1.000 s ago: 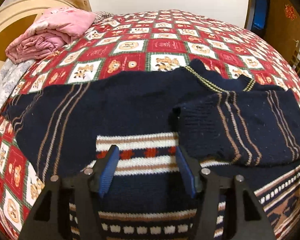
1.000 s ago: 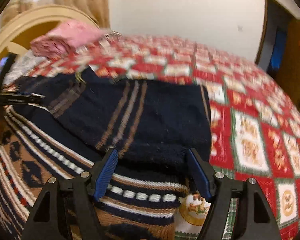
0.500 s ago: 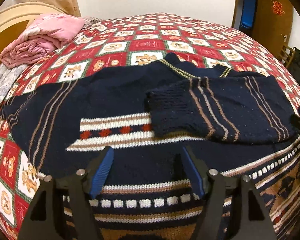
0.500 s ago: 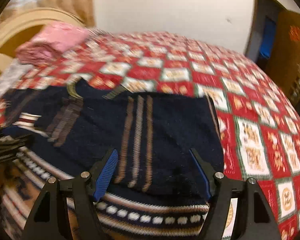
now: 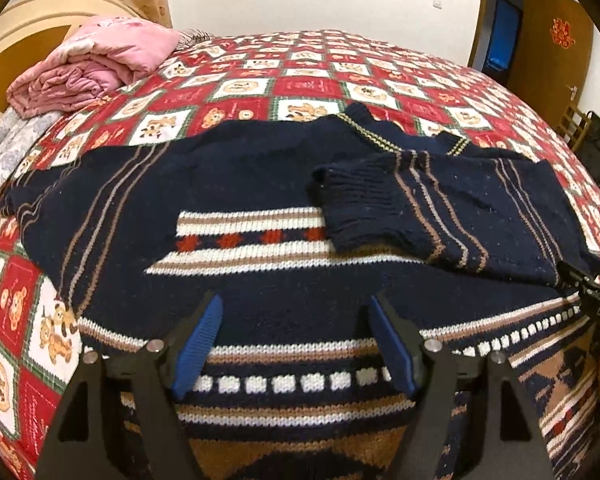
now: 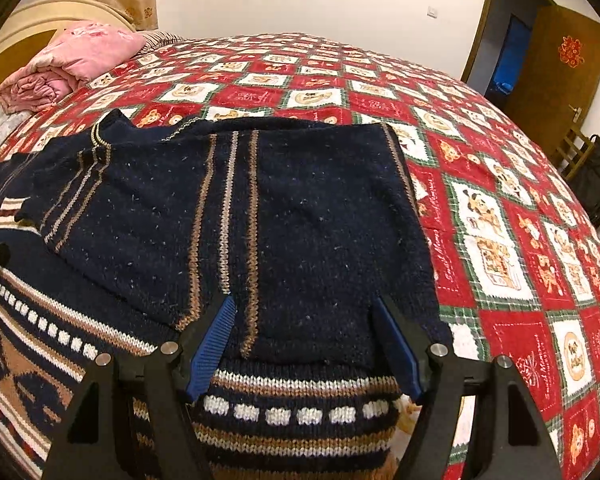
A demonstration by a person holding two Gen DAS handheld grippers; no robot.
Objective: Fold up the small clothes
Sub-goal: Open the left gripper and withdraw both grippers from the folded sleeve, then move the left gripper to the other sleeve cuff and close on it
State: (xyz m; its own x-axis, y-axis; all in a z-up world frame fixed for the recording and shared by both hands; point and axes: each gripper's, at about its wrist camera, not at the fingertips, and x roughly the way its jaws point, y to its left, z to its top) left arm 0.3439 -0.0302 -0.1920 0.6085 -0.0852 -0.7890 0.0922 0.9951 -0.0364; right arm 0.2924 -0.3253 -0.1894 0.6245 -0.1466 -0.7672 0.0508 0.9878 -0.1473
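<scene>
A navy knitted sweater (image 5: 260, 184) with brown and white bands lies flat on the bed, neck toward the far side. One sleeve (image 5: 440, 208) is folded across its chest, cuff pointing left. The other sleeve lies spread out to the left. My left gripper (image 5: 296, 304) hovers open over the lower body, nothing between its blue pads (image 5: 198, 344). In the right wrist view the folded sleeve (image 6: 308, 208) fills the middle. My right gripper (image 6: 303, 304) stands open above where that sleeve meets the patterned hem (image 6: 300, 412). The right gripper's tip (image 5: 596, 300) shows at the left wrist view's right edge.
The red and white bear-patterned bedspread (image 5: 300, 72) covers the bed. A folded pink quilt (image 5: 96, 64) and a grey blanket (image 5: 4, 152) lie at the far left by the curved headboard (image 5: 28, 16). A brown door (image 6: 560, 64) and a chair (image 6: 576, 152) stand beyond the bed's right side.
My left gripper's jaws have widened and it has drawn back toward the hem. The right gripper has shifted so the folded sleeve lies centred under it, its jaws as wide as before.
</scene>
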